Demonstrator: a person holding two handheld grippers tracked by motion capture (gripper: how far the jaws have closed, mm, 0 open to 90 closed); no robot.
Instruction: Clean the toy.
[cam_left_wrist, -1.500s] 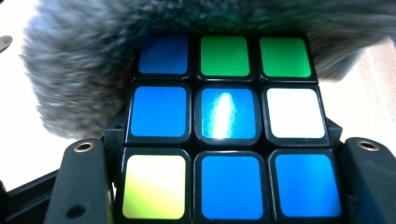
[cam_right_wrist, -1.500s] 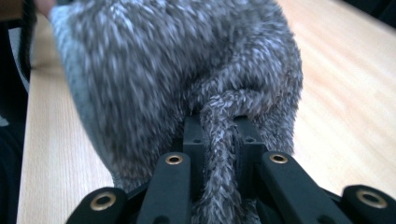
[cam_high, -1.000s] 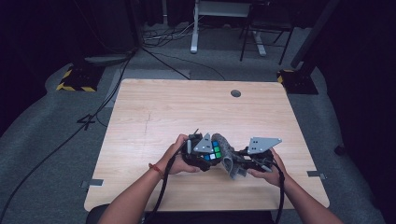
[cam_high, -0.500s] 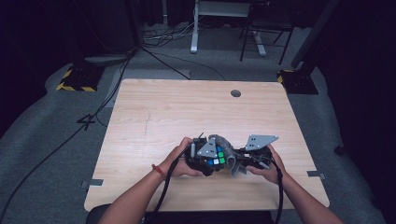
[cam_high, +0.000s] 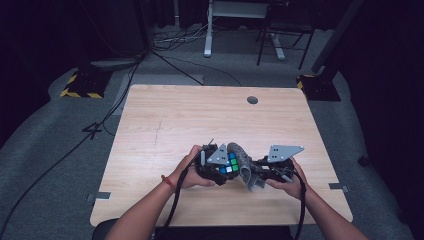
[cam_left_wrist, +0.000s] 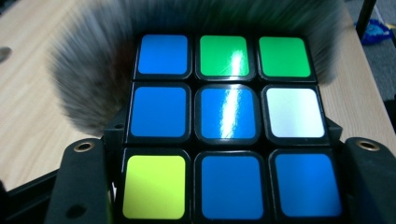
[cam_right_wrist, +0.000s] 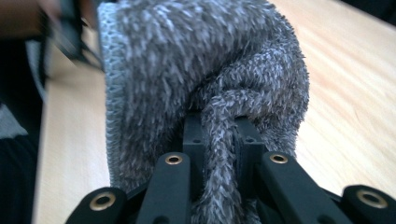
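A puzzle cube (cam_high: 228, 165) with blue, green, white and yellow stickers sits clamped between the black jaws of my left gripper (cam_high: 225, 169); its mostly blue face (cam_left_wrist: 226, 123) is close in the left gripper view. A grey fuzzy cloth (cam_high: 243, 162) presses against the cube's far side, blurred behind it (cam_left_wrist: 88, 70). My right gripper (cam_high: 252, 175) is shut on a bunched fold of that cloth (cam_right_wrist: 219, 93), the jaws pinching it in the right gripper view. Both grippers meet near the table's front middle.
The wooden table (cam_high: 200, 120) has a round cable hole (cam_high: 252, 100) at the back. A cable (cam_high: 175, 205) trails from the left gripper off the front edge. Chair and desk legs (cam_high: 270, 40) stand on the grey floor beyond the table.
Both grippers have shifted slightly toward the right and closer together, with the cloth pushed up against the cube. Both holds stay the same.
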